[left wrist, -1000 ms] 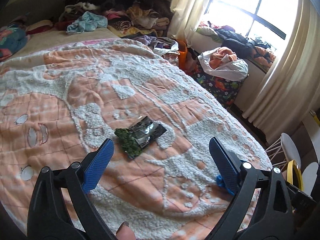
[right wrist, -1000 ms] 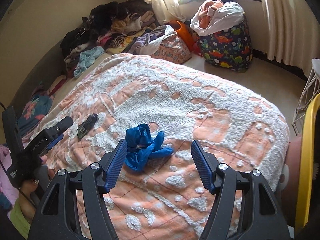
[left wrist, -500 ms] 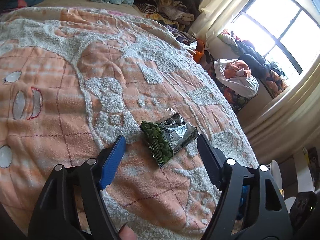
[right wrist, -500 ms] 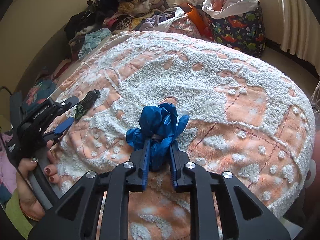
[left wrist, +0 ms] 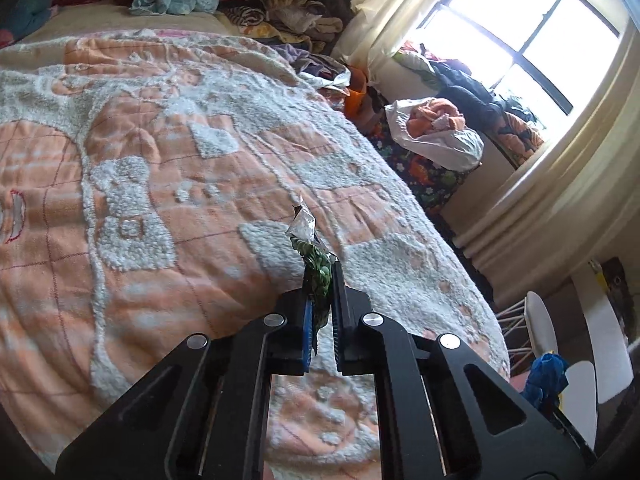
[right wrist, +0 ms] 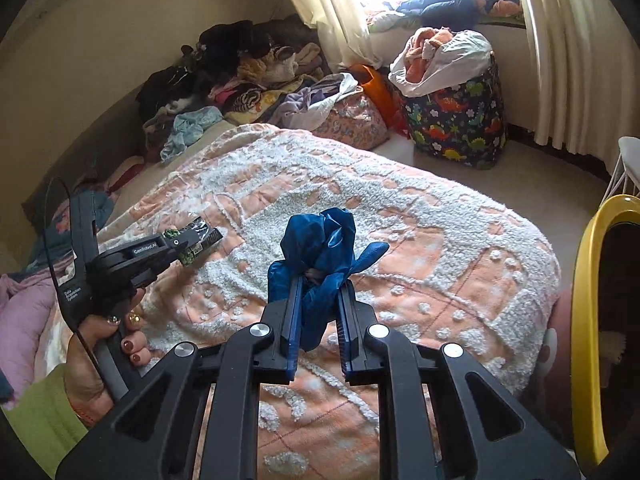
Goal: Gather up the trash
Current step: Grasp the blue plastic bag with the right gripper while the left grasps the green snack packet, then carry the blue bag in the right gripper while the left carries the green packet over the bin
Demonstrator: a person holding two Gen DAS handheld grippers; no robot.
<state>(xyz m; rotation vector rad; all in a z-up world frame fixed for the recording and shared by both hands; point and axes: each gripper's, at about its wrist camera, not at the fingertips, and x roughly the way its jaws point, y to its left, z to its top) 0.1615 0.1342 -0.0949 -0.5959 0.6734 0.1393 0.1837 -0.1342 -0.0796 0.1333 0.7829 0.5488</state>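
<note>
Tongs both clamped, above the peach-and-white bedspread [right wrist: 440, 248] — right tongs [right wrist: 318, 304] gripping a crumpled blue glove [right wrist: 320, 248], lifted clear of it. Left tongs [left wrist: 322, 292] pinching a green snack wrapper [left wrist: 316, 268] — foil end up.

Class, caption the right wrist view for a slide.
Right gripper clamps blue glove; left gripper holds snack wrapper.

A peach-and-white tufted chenille bedspread [right wrist: 420, 216] covers the bed. A heap of mixed crumpled clothes [right wrist: 240, 76] lies along the beige wall, with a pale blue garment [left wrist: 172, 0] at its near edge. On the floor by the cream pleated curtains [right wrist: 576, 52] stands a dark dinosaur-print fabric hamper [right wrist: 460, 124], stuffed with white and orange laundry. A yellow curved rim [right wrist: 588, 320] shows at the right.
</note>
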